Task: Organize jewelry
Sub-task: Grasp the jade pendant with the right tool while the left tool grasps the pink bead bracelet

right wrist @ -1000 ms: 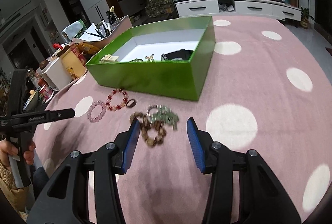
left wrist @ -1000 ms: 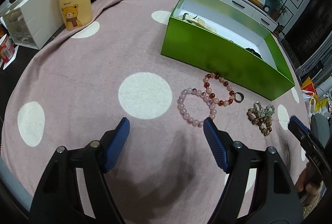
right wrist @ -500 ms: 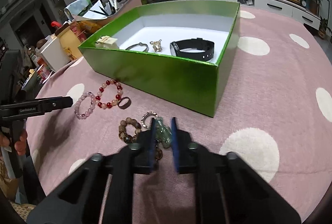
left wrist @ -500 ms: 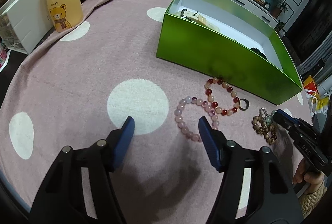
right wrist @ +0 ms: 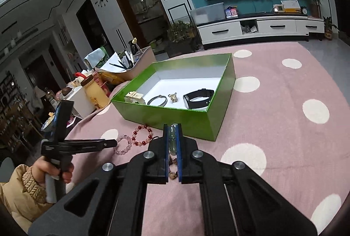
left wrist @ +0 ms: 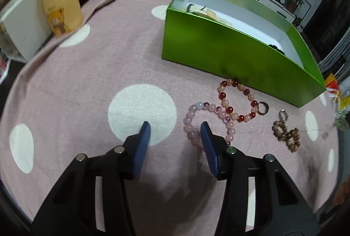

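Right gripper [right wrist: 172, 137] jaws had just snapped together on the green jade piece [right wrist: 172, 139] and lifted it off the surface, green box [right wrist: 192, 122] just ahead. Left gripper [left wrist: 175, 133] jaws were closing, nothing pinched, pink bead bracelet [left wrist: 207, 124] partly between them.

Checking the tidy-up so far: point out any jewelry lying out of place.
Three bracelets and a ring lie loose on the cloth beside the green box: pink bracelet, red bracelet, dark ring, brown bead bracelet. The pink and red ones touch.
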Demonstrator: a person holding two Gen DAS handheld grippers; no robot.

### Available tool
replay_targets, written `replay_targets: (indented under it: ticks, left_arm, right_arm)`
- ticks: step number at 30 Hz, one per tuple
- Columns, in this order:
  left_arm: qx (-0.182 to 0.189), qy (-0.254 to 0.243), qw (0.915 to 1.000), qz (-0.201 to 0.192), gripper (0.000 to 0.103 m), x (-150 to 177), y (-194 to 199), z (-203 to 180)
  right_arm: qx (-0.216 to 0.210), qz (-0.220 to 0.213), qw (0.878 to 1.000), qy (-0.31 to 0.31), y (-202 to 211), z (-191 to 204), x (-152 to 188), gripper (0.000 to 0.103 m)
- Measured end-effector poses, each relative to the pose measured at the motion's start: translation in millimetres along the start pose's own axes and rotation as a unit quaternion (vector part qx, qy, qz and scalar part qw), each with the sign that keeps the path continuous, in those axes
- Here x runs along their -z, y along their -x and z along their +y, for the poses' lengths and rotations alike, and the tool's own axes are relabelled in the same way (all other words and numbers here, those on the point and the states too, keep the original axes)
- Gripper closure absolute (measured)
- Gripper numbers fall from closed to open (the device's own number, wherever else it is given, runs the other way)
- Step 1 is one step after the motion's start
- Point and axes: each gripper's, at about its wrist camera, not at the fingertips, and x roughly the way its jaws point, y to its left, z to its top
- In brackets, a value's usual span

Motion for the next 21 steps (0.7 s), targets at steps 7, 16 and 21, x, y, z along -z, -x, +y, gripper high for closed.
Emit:
replay_targets:
  ticks: [7, 16, 21]
  left_arm:
    - [-0.032, -0.055, 0.9978, -0.018, 0.079, 5, -2, -16]
    - [0.009, -0.057, 0.9982, -0.017, 0.096, 3, 5, -18]
    - [0.039, -0.047, 0.9975, -0.037, 0.096, -4, 27, -17]
  right_arm:
    - [0.001, 0.000, 1.000, -0.002, 2, 3, 5, 0.098]
    - [-0.002, 0.002, 1.000, 0.005, 1, 12, 8, 0.098]
    - [-0.004, -0.005, 1.000, 0.010, 5, 18, 3, 0.098]
